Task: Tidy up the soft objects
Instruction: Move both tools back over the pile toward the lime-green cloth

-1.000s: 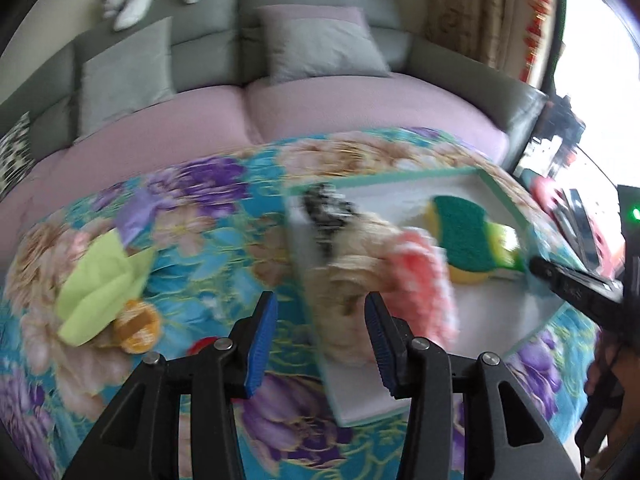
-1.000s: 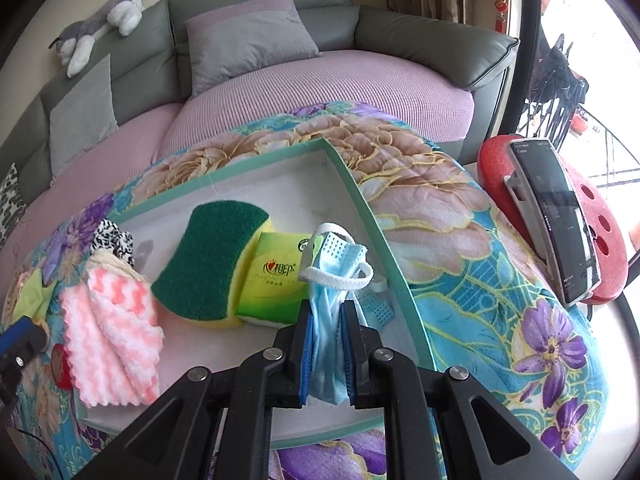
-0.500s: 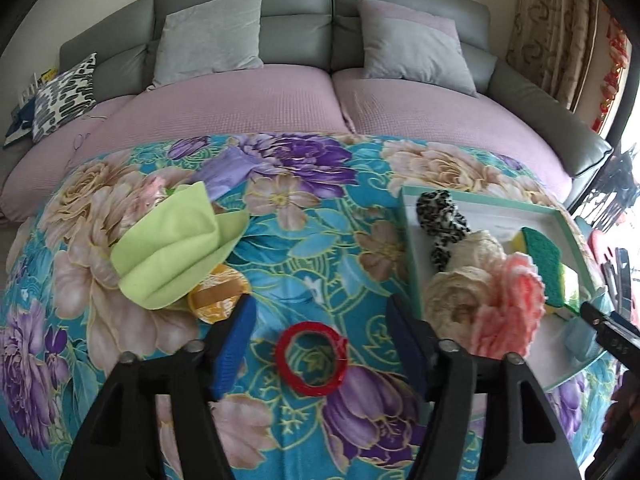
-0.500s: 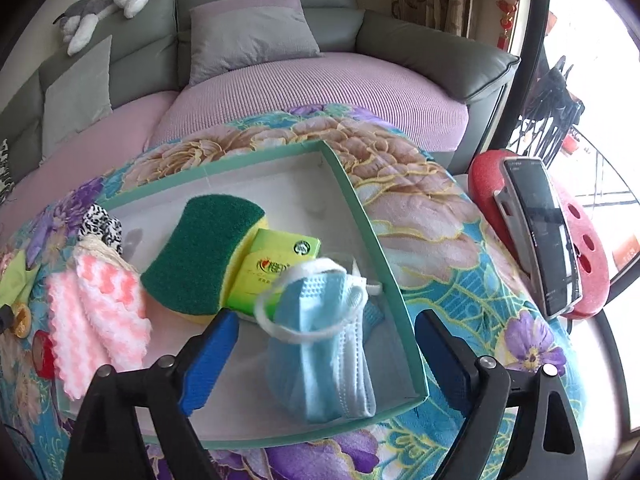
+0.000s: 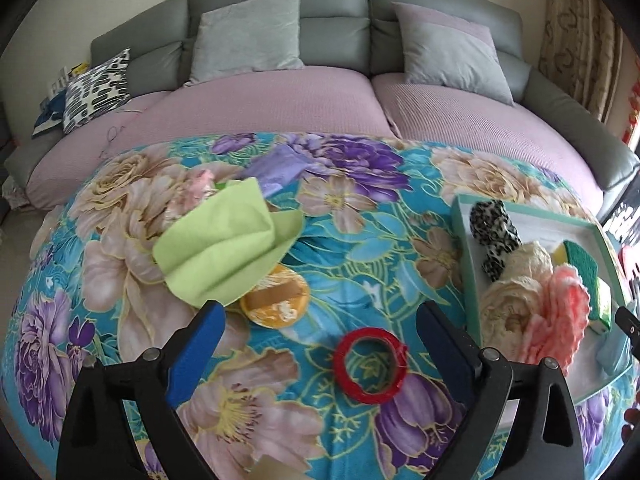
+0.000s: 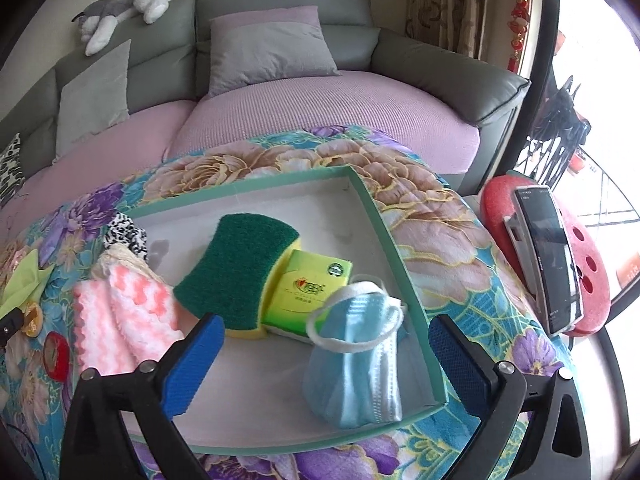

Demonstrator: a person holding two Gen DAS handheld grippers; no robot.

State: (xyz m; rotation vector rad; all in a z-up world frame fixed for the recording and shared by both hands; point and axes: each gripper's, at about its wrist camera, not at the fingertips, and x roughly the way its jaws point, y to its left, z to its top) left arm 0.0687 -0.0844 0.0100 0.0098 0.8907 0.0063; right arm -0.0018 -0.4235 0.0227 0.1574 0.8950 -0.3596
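My left gripper (image 5: 320, 320) hangs over the flowered blanket with its jaws still opening and nothing between them. Just ahead lie a red tape ring (image 5: 370, 364), an orange round pad (image 5: 276, 300) and a light green cloth (image 5: 228, 240). The green-rimmed tray (image 6: 384, 232) holds a green sponge (image 6: 240, 268), a green tissue pack (image 6: 308, 288), a pink cloth (image 6: 124, 320) and a leopard-print scrunchie (image 6: 124, 234). A blue face mask (image 6: 356, 356) lies in the tray's near corner. My right gripper (image 6: 326, 332) stands wide around the mask, its jaws still opening, the pads clear of it.
A purple cloth (image 5: 280, 168) and a pink one (image 5: 196, 184) lie at the blanket's far side. Behind is a grey sofa (image 5: 336, 24) with cushions and a plush toy (image 6: 124, 4). To the right a red stool (image 6: 592, 280) carries a phone (image 6: 544, 256).
My right gripper opened and let go of the blue mask, which now lies in the tray. My left gripper swung left from the tray to over the red ring, opening wider.
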